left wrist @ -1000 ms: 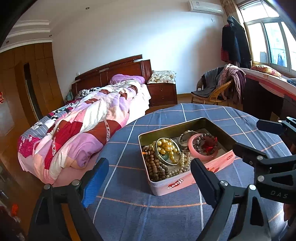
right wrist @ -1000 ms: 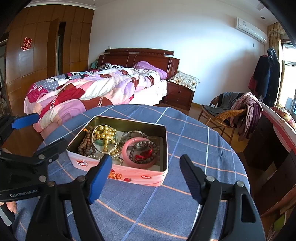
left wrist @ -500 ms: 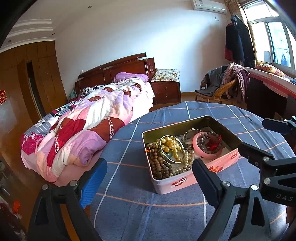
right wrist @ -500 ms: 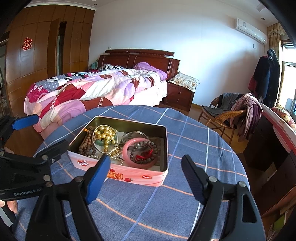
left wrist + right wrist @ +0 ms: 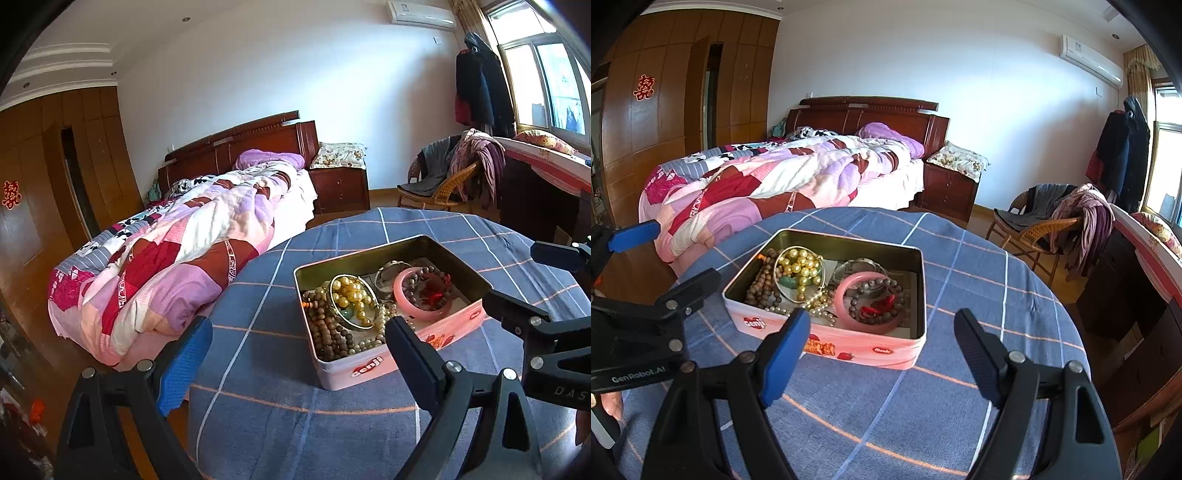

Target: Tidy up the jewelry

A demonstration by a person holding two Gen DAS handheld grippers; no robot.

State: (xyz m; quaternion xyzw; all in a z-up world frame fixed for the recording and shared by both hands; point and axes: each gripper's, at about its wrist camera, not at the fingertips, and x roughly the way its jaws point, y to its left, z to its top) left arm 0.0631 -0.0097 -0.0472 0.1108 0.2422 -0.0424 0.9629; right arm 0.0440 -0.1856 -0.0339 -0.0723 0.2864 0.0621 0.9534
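An open pink tin [image 5: 369,371] [image 5: 864,350] sits on the blue checked tablecloth and holds a heap of jewelry. In it lie a gold pearl bracelet [image 5: 351,295] [image 5: 801,266], a pink bangle [image 5: 406,304] [image 5: 846,295], brown wooden beads [image 5: 325,332] [image 5: 761,284] and a dark bead bracelet with red thread [image 5: 879,306]. My left gripper [image 5: 295,343] hovers open at the tin's near left corner, holding nothing. My right gripper [image 5: 882,325] hangs open just before the tin's near side, also holding nothing. Each gripper shows at the edge of the other's view.
The round table [image 5: 997,280] fills the foreground. Behind it stands a bed with a patchwork quilt [image 5: 768,181] and a bedside cabinet [image 5: 945,192]. A wicker chair with clothes [image 5: 1052,221] and a dark desk [image 5: 1126,288] are at the right.
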